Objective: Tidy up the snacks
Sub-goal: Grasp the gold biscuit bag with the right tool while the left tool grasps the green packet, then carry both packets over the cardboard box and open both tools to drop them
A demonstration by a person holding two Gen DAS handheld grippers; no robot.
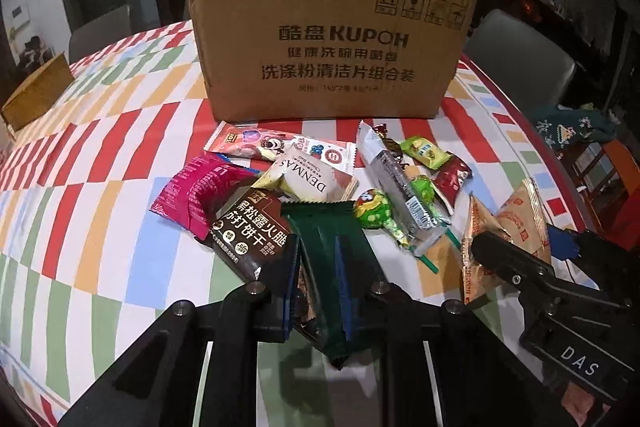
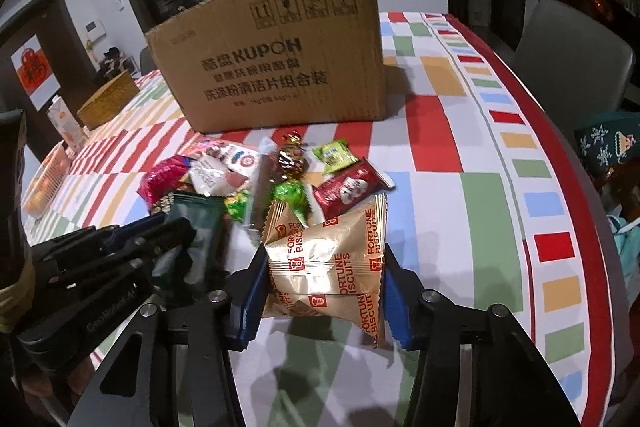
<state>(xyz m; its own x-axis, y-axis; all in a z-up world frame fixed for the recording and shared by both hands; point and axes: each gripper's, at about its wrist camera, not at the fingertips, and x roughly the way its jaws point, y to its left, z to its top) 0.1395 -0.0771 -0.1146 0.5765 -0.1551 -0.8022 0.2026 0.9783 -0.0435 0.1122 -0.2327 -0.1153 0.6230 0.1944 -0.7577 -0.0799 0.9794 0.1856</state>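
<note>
Now both tools tilt downward, left tool [image 1: 318, 283] pinching green packet [image 1: 324, 247].

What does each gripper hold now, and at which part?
Left gripper: dark green packet, at its near end. Right gripper: gold Fortune Biscuits packet, by its two side edges.

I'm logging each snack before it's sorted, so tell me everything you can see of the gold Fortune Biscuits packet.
The gold foil Fortune Biscuits packet is a puffy, crinkled, shiny pillow pouch with red lettering, small red logos and serrated end seams. It sits nearest the camera on the checked tablecloth, its far edge against the red snack wrapper. The right gripper brackets it, blue-padded fingers pressing both sides.
</note>
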